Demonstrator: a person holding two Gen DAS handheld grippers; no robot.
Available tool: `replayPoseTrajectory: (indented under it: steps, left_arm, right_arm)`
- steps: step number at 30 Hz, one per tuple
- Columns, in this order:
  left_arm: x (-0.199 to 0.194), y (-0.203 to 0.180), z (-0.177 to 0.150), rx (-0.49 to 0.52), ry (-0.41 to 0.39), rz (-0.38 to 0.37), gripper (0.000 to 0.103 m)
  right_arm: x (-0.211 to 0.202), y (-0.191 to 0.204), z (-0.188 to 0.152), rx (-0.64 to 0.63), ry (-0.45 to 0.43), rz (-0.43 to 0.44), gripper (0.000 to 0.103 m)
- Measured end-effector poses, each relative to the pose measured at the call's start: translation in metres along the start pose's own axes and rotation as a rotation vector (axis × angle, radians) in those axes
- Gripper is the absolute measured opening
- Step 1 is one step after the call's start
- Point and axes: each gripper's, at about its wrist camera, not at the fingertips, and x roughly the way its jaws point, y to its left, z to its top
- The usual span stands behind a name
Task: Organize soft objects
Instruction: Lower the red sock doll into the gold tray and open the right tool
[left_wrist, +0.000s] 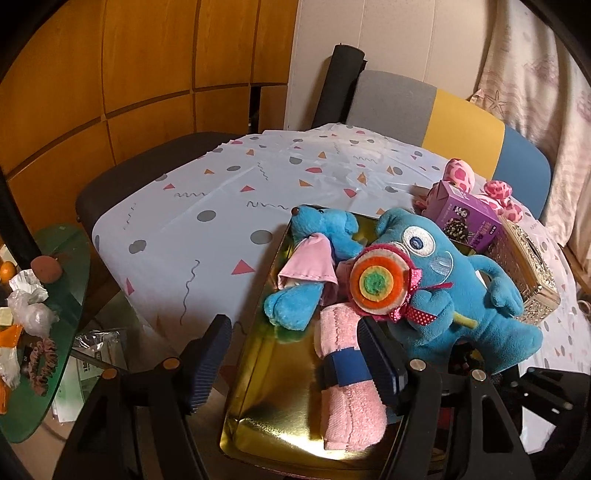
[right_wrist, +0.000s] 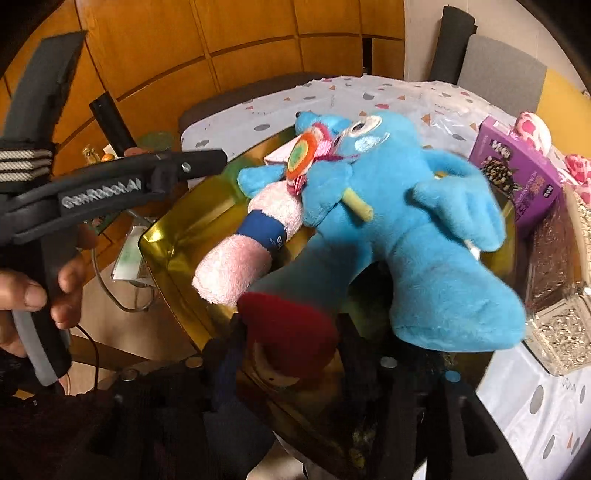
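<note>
The red-capped doll (right_wrist: 291, 332) is seen between the spread right tongs (right_wrist: 291, 373), apparently unpressed, over the gold tray (right_wrist: 173, 236), while the left tongs (left_wrist: 291, 354) are held open and empty nearby.

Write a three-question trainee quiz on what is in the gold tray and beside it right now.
1. True or false: the rolled pink towel lies inside the gold tray.
2. What colour is the band around the towel?
A. red
B. blue
C. green
3. Fill in: the big blue plush toy holds a felt ____ at its mouth.

Key:
1. True.
2. B; the band is blue.
3. Lollipop, with orange, yellow and green rings. The purple box stands just behind the toy, outside the tray.
</note>
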Motion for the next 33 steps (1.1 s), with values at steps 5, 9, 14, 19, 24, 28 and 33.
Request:
replayPoseTrajectory:
  steps: [5, 9, 14, 19, 24, 28, 33]
  left_arm:
    - [0.001, -0.004, -0.001, 0.005, 0.004, -0.007, 0.073]
    - [-0.004, -0.009, 0.0, 0.018, -0.008, -0.01, 0.077]
    - [-0.011, -0.016, 0.002, 0.036, -0.024, -0.012, 0.085]
    - [-0.02, -0.025, 0.004, 0.045, -0.049, -0.016, 0.09]
    - [-0.03, -0.042, 0.003, 0.075, -0.075, -0.036, 0.103]
    - [-0.041, -0.065, -0.001, 0.109, -0.113, -0.069, 0.103]
    - [-0.051, -0.102, -0.011, 0.169, -0.132, -0.131, 0.103]
  right_arm:
    - [-0.004, -0.002, 0.002, 0.001, -0.025, -0.018, 0.05]
    - [0.006, -0.004, 0.0, 0.008, -0.015, -0.054, 0.05]
    - [-0.012, -0.006, -0.001, 0.042, -0.068, -0.021, 0.05]
    - [-0.05, -0.018, -0.006, 0.117, -0.175, -0.058, 0.05]
    - [-0.08, -0.042, -0.019, 0.274, -0.271, -0.21, 0.057]
    - [-0.094, -0.063, -0.034, 0.417, -0.309, -0.364, 0.064]
    - [-0.102, -0.083, -0.055, 0.533, -0.303, -0.474, 0.064]
